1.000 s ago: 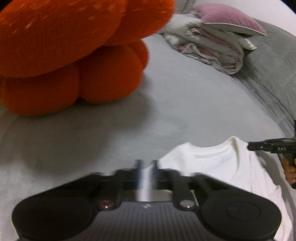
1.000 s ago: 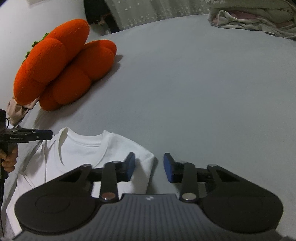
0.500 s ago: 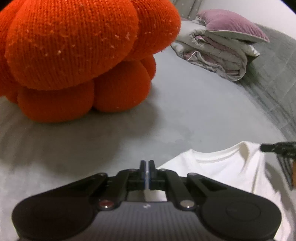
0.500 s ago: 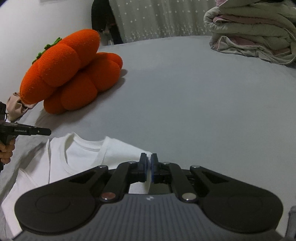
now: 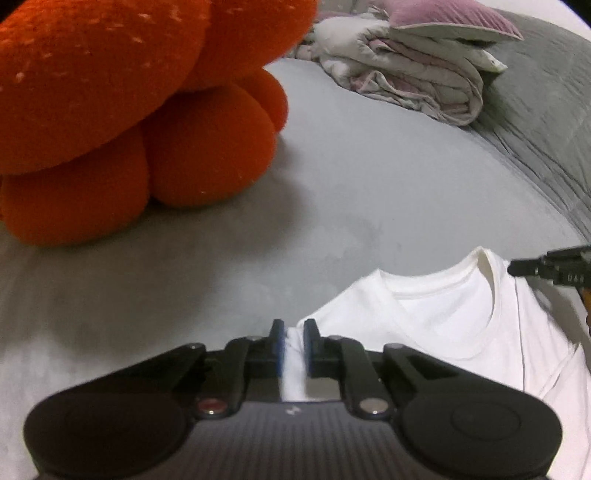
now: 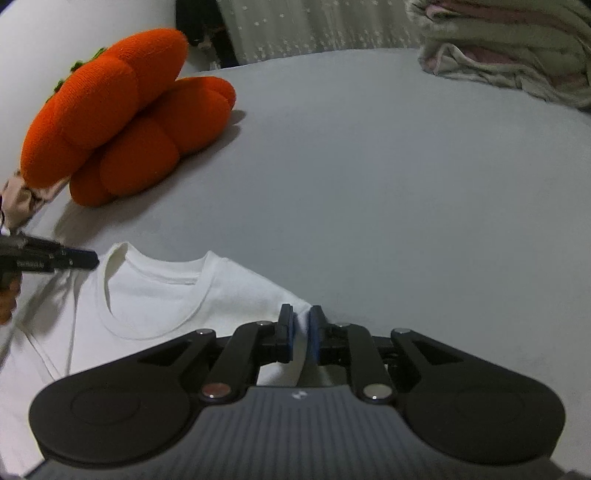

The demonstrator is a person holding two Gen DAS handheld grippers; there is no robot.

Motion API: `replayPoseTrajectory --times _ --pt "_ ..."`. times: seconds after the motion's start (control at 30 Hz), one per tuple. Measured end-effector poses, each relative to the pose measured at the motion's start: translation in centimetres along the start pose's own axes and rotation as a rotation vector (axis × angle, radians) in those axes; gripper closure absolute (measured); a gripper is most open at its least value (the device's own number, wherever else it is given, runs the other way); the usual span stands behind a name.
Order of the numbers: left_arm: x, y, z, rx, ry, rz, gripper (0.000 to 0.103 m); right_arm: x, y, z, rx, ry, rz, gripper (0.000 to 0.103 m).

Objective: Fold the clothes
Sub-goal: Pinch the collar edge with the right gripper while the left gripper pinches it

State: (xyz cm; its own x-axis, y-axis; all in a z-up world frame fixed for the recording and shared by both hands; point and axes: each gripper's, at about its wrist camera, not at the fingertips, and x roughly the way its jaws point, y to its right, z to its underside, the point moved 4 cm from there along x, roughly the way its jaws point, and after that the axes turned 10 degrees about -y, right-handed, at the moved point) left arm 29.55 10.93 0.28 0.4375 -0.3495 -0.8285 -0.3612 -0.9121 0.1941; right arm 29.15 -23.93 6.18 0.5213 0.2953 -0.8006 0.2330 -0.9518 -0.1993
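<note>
My left gripper (image 5: 293, 341) has its jaws closing on one shoulder corner of the white T-shirt (image 5: 443, 317), with cloth between the pads. My right gripper (image 6: 300, 334) pinches the other shoulder corner, its jaws opening slightly. The T-shirt lies on the grey bed (image 6: 369, 166). Farther away sit an orange plush cushion (image 6: 122, 110) and a folded quilt (image 5: 406, 74).

The T-shirt (image 6: 155, 295) is plain white, its shoulder corner between the blue pads of the black right hand-held gripper (image 6: 300, 334). The left hand-held gripper (image 5: 293, 341) is black with blue pads too. Ahead of them the bed (image 6: 369, 184) is pale grey. Beyond, to the left, the knitted cushion (image 6: 122, 114) is bright orange. Far ahead on the right, the folded bedding (image 5: 406, 74) is off-white and pink, topped by a mauve pillow (image 5: 450, 18).
</note>
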Motion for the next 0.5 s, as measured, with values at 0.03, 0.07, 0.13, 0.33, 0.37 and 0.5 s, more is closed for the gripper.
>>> replayPoseTrajectory --times 0.03,0.07,0.13,0.33,0.37,0.5 --pt "-0.2 0.1 -0.1 -0.002 0.009 -0.007 0.093 -0.1 -0.2 0.0 -0.014 0.004 0.013 0.096" --pt "-0.2 0.6 -0.6 0.009 0.024 -0.014 0.094 -0.2 -0.4 0.0 -0.026 0.01 0.026 0.096" --pt "-1.5 0.8 -0.4 0.022 0.073 -0.002 0.094 -1.1 -0.9 -0.1 -0.05 0.043 0.046 0.097" --pt "-7.5 0.9 1.3 0.064 0.224 0.077 0.094 -6.5 -2.5 0.9 -0.108 0.163 0.04 0.098" --pt "-8.5 1.1 1.8 0.082 0.247 0.089 0.094 -7.5 -2.8 1.3 -0.125 0.182 0.034 0.098" --pt "-11.3 2.0 4.8 0.158 0.309 0.118 0.094 -11.1 -4.3 3.3 -0.166 0.236 0.003 0.098"
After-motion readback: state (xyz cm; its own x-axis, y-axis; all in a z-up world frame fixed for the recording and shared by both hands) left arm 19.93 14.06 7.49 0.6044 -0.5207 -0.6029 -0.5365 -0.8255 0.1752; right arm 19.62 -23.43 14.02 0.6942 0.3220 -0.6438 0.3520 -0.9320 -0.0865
